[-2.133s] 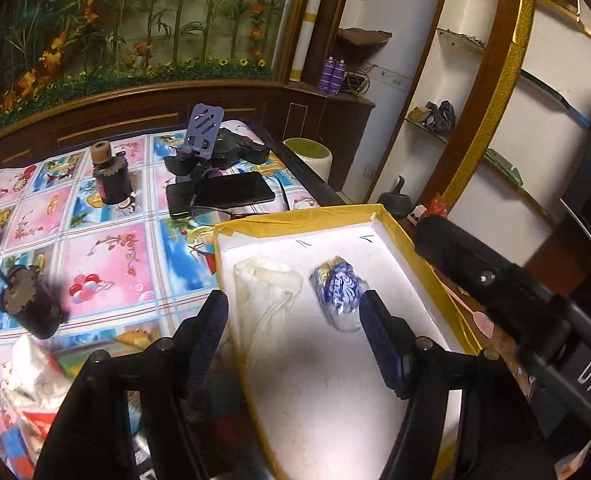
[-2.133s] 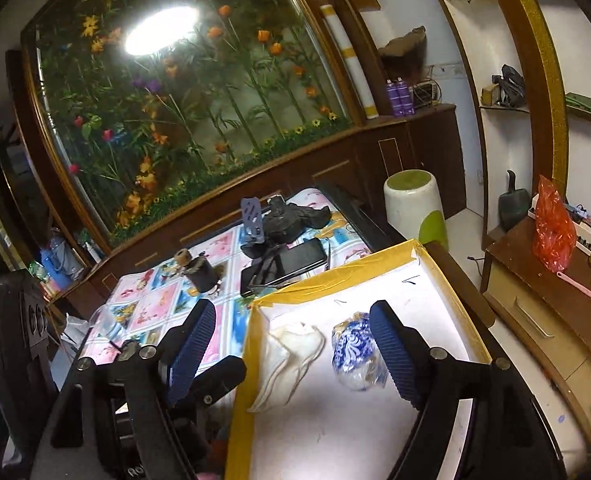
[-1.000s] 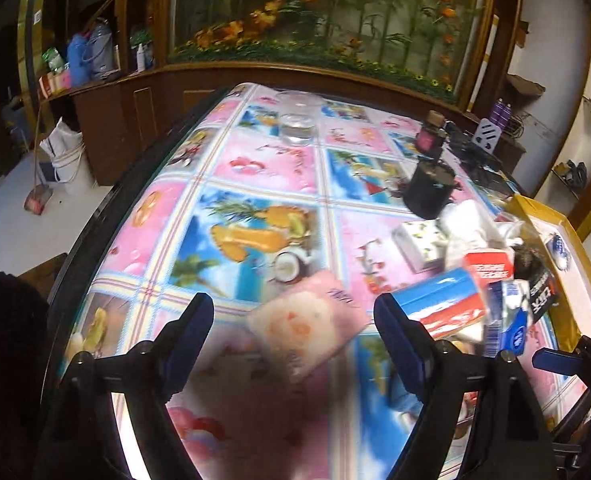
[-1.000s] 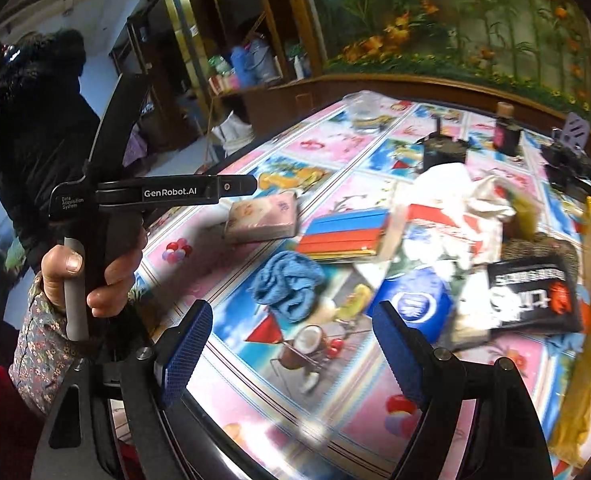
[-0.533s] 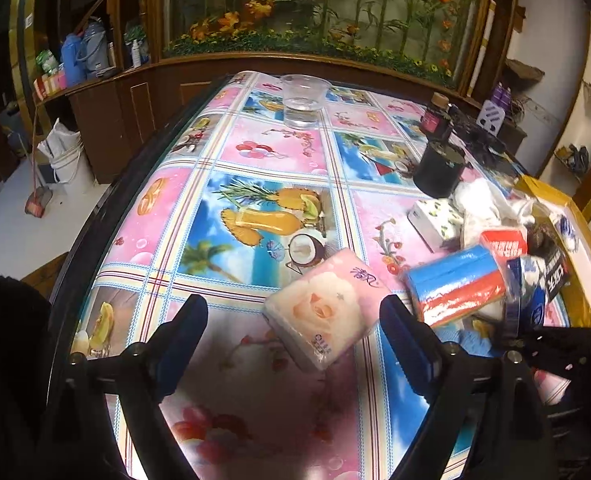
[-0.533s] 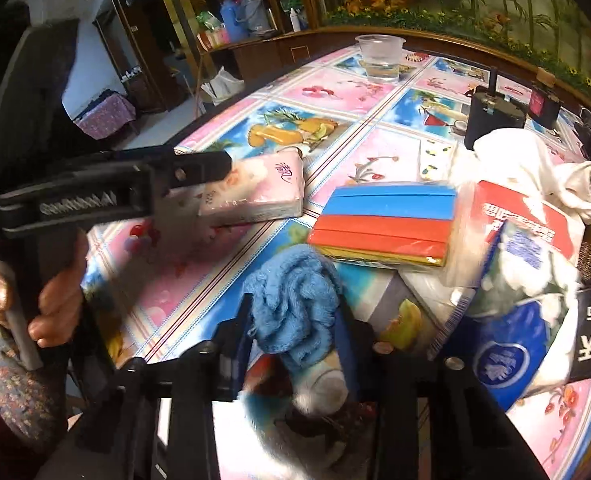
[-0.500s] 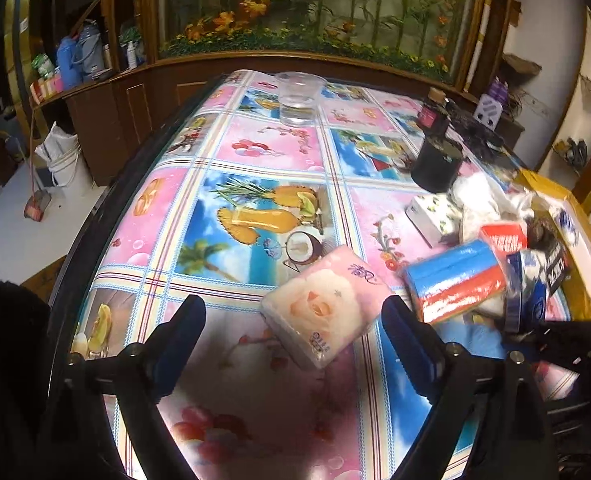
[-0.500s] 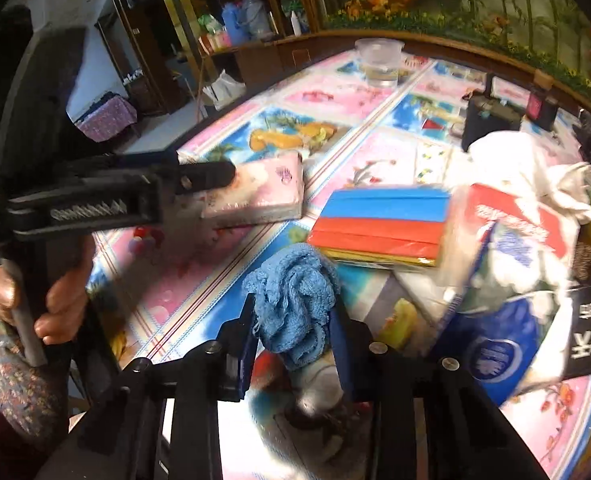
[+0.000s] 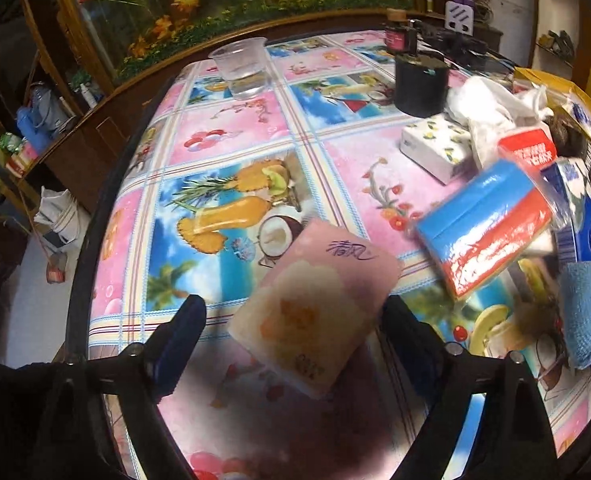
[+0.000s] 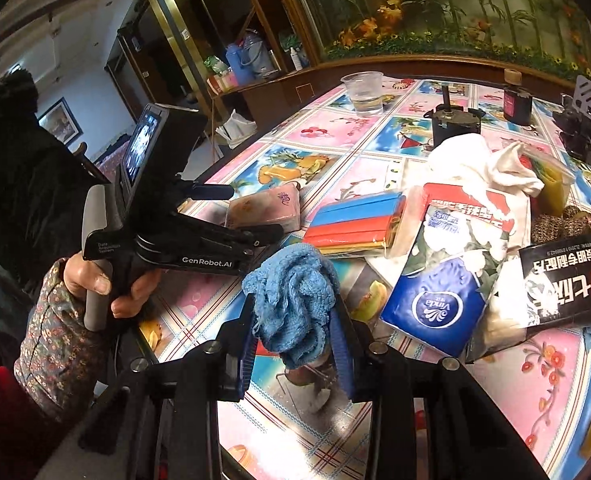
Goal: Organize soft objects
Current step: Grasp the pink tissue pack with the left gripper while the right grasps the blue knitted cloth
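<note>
L gripper wide, straddling 1 pink tissue pk | R gripper clamps 1 blue cloth

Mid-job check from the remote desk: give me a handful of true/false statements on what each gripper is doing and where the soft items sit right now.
1. The right gripper is shut on the blue cloth. True.
2. The left gripper is clamped on the pink tissue pack. False: its jaws stand wide open, the pack between them.
3. The clear plastic cup lies tipped over. False: it stands upright with water in it.
4. The blue-and-red pack lies to the right of the pink tissue pack in the left wrist view. True.
5. The blue Vinda tissue pack is inside the yellow box. False: it lies on the table.
</note>
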Available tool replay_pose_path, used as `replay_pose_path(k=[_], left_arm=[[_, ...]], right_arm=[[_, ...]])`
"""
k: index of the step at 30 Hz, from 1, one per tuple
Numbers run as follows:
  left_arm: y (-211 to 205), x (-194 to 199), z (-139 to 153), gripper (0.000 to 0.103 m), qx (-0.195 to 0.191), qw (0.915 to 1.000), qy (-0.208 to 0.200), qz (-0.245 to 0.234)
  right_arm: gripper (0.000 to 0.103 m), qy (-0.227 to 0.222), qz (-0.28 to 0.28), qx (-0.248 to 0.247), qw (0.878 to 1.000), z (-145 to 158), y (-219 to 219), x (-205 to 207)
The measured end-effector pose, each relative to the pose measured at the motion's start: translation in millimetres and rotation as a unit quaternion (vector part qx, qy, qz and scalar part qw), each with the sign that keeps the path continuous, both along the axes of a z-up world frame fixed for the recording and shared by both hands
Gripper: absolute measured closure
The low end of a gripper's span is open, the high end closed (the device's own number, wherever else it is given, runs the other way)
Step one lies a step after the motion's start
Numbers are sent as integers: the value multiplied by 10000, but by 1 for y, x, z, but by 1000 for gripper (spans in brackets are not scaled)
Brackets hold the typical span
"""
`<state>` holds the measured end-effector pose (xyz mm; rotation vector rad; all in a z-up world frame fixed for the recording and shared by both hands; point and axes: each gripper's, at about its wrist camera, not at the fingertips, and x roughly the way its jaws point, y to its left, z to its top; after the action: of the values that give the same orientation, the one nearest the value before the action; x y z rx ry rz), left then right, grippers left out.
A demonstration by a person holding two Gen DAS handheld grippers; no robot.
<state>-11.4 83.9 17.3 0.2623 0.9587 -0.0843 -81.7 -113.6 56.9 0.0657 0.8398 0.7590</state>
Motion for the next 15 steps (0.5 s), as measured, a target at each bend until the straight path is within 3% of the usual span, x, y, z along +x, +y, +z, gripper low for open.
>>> replay_pose_path(k=[1,5,8,15], left_arm=[[3,1,-1,34,-61,9999,37,123],[7,-1,3,38,-336,9982,-22,490],[5,-9,12,38,-767,9953,-174,565],[-40,-20,51,38,-1387,9872,-755,221]], right_arm=[[67,-6,-16,24,10000,1,-2,-1],[67,-25,-115,111,9999,3,-10,0],[67,-52,-225,194,9995,5,-19,1],[67,-251,-719,490,9959,19,-54,6]])
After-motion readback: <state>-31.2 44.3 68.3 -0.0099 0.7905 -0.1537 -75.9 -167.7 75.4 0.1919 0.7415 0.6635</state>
